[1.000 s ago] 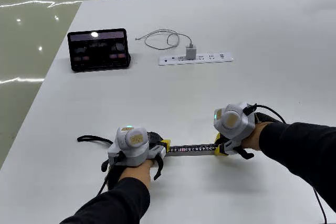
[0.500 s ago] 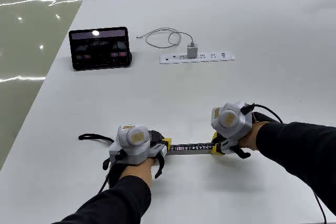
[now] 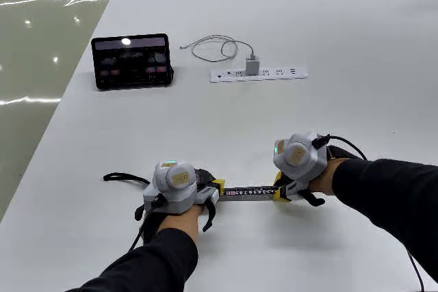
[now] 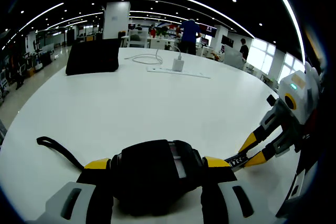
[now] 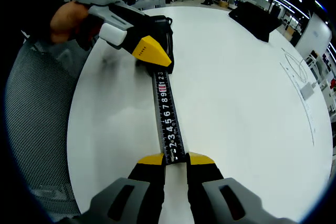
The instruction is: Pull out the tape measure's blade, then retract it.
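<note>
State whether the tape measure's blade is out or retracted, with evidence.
Out, partly: the numbered blade spans from the case in the left gripper to the right gripper, jaws shut on its tip.

Bright overhead light; floor glare; fisheye-warped edges.

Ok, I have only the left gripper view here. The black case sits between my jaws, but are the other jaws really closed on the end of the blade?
Observer: Yes. In the right gripper view the right gripper has its yellow tips pinched on the very end of the blade.
Operator: Good. And is the blade twisted somewhere?
Observer: No. It runs straight back to the case and lies flat on the table, with the printed numbers facing up.
</note>
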